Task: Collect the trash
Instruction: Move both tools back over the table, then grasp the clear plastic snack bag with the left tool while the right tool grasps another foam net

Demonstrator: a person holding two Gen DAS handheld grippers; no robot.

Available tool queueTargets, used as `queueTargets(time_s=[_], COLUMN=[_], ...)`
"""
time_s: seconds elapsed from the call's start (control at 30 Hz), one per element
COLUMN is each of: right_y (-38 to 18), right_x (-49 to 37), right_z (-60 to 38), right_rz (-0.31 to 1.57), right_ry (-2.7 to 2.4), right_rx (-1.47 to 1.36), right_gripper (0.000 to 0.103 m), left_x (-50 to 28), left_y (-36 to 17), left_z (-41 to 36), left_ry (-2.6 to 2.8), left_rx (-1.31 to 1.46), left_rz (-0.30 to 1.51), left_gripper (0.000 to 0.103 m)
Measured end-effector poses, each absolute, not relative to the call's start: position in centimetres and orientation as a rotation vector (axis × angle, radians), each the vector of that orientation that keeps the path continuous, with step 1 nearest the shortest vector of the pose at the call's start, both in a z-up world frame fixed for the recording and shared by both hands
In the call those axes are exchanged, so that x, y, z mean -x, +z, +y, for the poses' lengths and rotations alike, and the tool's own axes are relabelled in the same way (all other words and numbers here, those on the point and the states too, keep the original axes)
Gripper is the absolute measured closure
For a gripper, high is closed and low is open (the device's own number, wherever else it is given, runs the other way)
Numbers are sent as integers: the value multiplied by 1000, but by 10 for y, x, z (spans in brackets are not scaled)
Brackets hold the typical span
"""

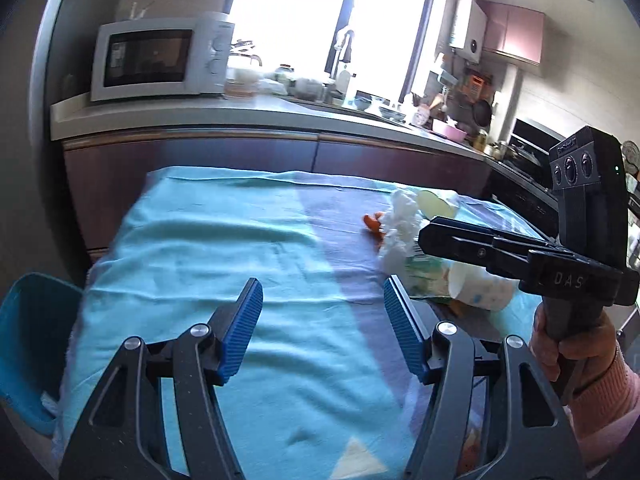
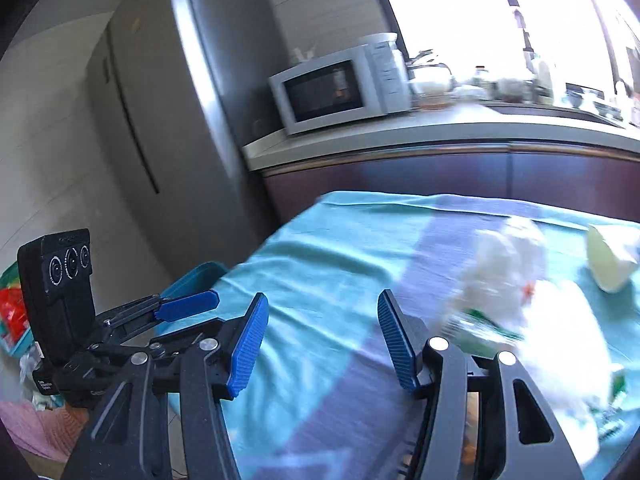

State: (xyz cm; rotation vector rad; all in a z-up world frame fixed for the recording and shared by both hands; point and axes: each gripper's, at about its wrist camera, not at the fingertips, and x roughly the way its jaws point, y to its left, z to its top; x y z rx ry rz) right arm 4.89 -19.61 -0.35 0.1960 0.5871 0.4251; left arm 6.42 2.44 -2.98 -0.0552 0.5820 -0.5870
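A pile of trash lies at the right of the cloth-covered table (image 1: 224, 240): crumpled white tissue (image 1: 400, 224), an orange scrap (image 1: 373, 222), a tipped paper cup (image 1: 480, 292), a green wrapper (image 1: 424, 280) and a pale green cup (image 1: 436, 204). My left gripper (image 1: 321, 292) hangs open and empty over the cloth, left of the pile. The right gripper (image 1: 424, 240) reaches in from the right, just above the pile. In the right wrist view my right gripper (image 2: 322, 300) is open and empty, with the blurred tissue (image 2: 500, 264) and wrapper (image 2: 488, 328) to its right.
A blue bin (image 1: 32, 340) stands off the table's left edge, also seen as bin (image 2: 192, 280). Behind the table runs a counter (image 1: 280, 114) with a microwave (image 1: 160, 60), dishes and a sink. A fridge (image 2: 180, 100) stands at the left. A hand (image 1: 576, 344) in a pink sleeve holds the right gripper.
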Motion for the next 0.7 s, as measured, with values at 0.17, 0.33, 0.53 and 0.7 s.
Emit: queueTargets(time_s=[0.17,0.33,0.53,0.7], right_y=[-11,-19,-34,-44], right_x=[-35,-38,-48,-60], right_z=[-252,-292,-328,-337], right_rz=[570,565,600,638], right_ry=[305,208,169,165], right_rx=[-244,-292,-347,-367], right_gripper=[48,48,48,47], left_x=[-66,-77,-95,-110], left_y=[-33,-40,-49,-57], left_z=[-33,-73,-100,-114], left_ry=[-693,-762,-803,-786], left_rx=[3,-23,-33,-40], left_rz=[614,664,723,771], left_gripper=[41,40,37,38])
